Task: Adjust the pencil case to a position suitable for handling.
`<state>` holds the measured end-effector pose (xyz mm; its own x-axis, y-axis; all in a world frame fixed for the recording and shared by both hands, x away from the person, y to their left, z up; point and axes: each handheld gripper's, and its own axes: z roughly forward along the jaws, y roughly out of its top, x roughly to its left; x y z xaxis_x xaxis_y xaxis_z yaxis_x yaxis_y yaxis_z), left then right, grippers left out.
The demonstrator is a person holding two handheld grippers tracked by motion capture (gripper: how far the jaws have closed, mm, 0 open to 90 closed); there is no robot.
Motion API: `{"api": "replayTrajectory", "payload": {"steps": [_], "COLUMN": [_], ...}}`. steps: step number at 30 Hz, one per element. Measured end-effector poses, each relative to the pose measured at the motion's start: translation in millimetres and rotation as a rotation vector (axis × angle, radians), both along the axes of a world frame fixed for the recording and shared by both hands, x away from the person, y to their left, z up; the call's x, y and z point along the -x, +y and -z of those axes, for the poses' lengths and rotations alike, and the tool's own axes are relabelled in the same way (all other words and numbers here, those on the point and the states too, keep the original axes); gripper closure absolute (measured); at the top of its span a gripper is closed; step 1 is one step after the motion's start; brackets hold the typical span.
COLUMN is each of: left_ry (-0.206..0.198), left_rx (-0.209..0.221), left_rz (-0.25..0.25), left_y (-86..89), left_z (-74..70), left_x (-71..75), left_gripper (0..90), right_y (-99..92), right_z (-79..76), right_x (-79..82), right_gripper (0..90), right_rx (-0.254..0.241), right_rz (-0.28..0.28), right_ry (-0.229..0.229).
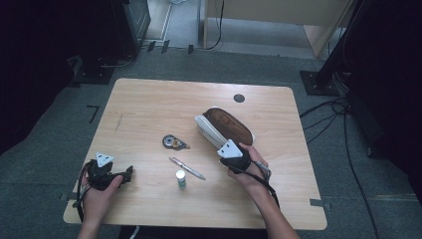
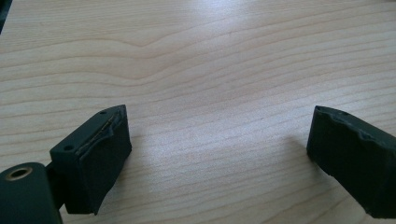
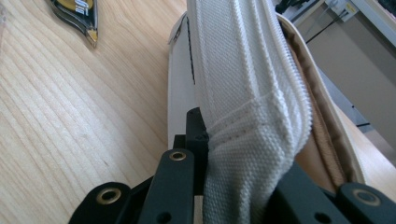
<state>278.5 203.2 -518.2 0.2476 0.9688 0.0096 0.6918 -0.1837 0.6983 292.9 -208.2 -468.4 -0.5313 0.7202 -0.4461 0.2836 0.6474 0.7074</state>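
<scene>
The right gripper pinches the near end of the white-and-brown pencil case, which lies right of the table's centre. The far edge lies well apart at twelve o'clock. A tape dispenser, pen and small tube lie at nine. The left gripper rests spread near the front-left edge.

One pencil case, one pen, one tape dispenser, perhaps one glue stick.
</scene>
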Motion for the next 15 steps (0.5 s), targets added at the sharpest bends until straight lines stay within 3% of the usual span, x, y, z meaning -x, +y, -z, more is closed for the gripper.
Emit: {"api": "replayTrajectory", "payload": {"steps": [4,11,15], "left_ry": [-0.001,0.001,0.001], "left_rx": [0.001,0.002,0.002], "left_rz": [-0.001,0.000,-0.001], "left_y": [-0.1,-0.4,-0.4], "left_z": [0.0,0.0,0.0], "left_x": [0.0,0.9,0.9], "left_gripper": [6.3,6.3,6.3], "right_y": [3.9,11.3,21.4], "right_z": [2.5,7.4,6.2], "right_x": [1.9,-0.2,-1.7], "right_gripper": [81.5,80.9,80.8], "right_rx": [0.000,-0.045,-0.074], "right_rz": [-0.011,-0.051,-0.045], "right_ry": [-0.007,0.044,0.064]}}
